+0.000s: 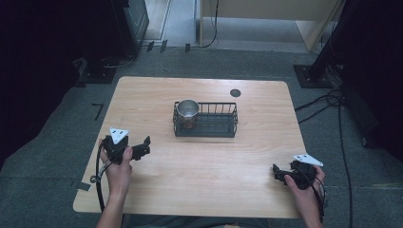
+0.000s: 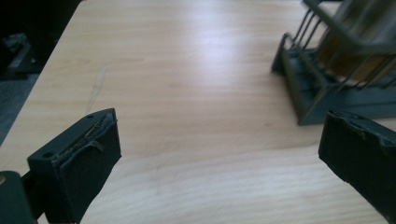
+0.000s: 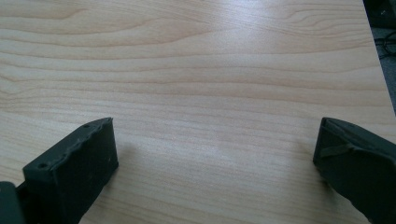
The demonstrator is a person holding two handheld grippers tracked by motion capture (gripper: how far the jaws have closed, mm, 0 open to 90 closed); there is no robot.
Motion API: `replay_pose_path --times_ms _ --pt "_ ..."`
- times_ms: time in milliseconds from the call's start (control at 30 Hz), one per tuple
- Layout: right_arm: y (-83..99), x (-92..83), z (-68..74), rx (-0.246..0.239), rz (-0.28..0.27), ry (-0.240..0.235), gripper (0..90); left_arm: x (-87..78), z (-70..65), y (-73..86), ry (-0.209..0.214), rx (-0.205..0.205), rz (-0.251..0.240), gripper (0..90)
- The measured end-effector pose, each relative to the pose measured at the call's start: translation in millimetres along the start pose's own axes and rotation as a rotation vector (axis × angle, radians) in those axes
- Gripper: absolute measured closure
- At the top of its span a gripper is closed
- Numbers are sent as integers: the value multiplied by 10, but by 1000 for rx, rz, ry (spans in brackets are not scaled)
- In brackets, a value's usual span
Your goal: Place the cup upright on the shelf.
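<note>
**Grippers poised, cup waiting in the rack**

The left gripper [image 1: 142,148] rests low over the wooden table [image 1: 157,95] with its jaws spread wide and nothing between them, aimed ahead and to its right at the metal cup [image 1: 188,110]. The cup stands upright at the near-left end of the black wire rack [image 1: 218,124], mouth open to the ceiling, its long axis vertical; in the left gripper view the cup [image 2: 359,37] shows as a blurred metallic wall behind the rack's bars [image 2: 308,79], up and to the right of the jaws and well apart from them. The rack itself lies with its long side running across the table, crosswise to the left gripper's line of approach, the rest of its tray apparently unoccupied.

The right gripper [image 1: 280,175] sits far off to the cup's other side, near the table's front corner, jaws likewise wide and unloaded; its own view looks along bare wood grain [image 3: 196,70].

The work looks to be at its opening step: neither tool has made contact, and the left one is the better placed to go for the cup. The next move would seem to call for lifting that gripper forward and to its right, above the rack's wire wall, then coming down over the cup's rim or around its side, since the bars block a level grasp from the front. A slick, round metal wall may need a square, centred pinch.

A dark round cap [image 1: 235,93] sits in the tabletop beyond the rack.
</note>
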State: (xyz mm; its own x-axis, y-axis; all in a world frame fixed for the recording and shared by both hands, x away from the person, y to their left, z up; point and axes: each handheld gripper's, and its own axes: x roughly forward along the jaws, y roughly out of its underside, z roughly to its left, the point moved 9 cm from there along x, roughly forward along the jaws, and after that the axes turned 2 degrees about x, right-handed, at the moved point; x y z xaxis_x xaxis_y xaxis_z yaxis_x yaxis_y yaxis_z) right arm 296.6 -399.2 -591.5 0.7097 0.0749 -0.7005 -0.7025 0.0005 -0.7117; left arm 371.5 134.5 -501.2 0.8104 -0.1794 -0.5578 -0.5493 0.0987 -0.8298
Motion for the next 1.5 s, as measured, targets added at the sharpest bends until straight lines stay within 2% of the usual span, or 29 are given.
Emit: replay_pose_path --times_ms 267,533,700,767,867,1100,1200,1233,1267,1300,1367,1500 --pt "0 0 0 0 0 0 0 -12 295 474 -54 -35 68 0" --pt "0 0 0 0 0 0 0 -34 542 721 -96 -25 100 0" --pt "0 0 0 0 0 0 0 -57 672 869 -111 -35 127 0" --pt "0 0 0 0 0 0 0 -79 723 897 -118 -36 129 0" --pt "0 0 0 0 0 0 0 -99 797 934 -139 -12 147 0" --pt "0 0 0 -1 0 0 0 -124 913 1004 -141 -22 177 0" --pt "0 0 0 -1 -1 0 0 -112 891 1020 -158 15 199 0" --pt "1 0 0 -1 -1 0 0 -107 870 1021 -148 30 201 0" --pt "0 0 0 -1 -1 1 0 -102 853 1024 -130 27 206 0" --pt "0 0 -1 -1 -1 1 0 -102 853 1024 -130 27 206 0" --pt "1 0 0 -1 -1 1 0 -94 862 1035 -110 -5 217 0" --pt "0 0 0 1 0 0 0 -95 870 1040 -109 -16 222 0"
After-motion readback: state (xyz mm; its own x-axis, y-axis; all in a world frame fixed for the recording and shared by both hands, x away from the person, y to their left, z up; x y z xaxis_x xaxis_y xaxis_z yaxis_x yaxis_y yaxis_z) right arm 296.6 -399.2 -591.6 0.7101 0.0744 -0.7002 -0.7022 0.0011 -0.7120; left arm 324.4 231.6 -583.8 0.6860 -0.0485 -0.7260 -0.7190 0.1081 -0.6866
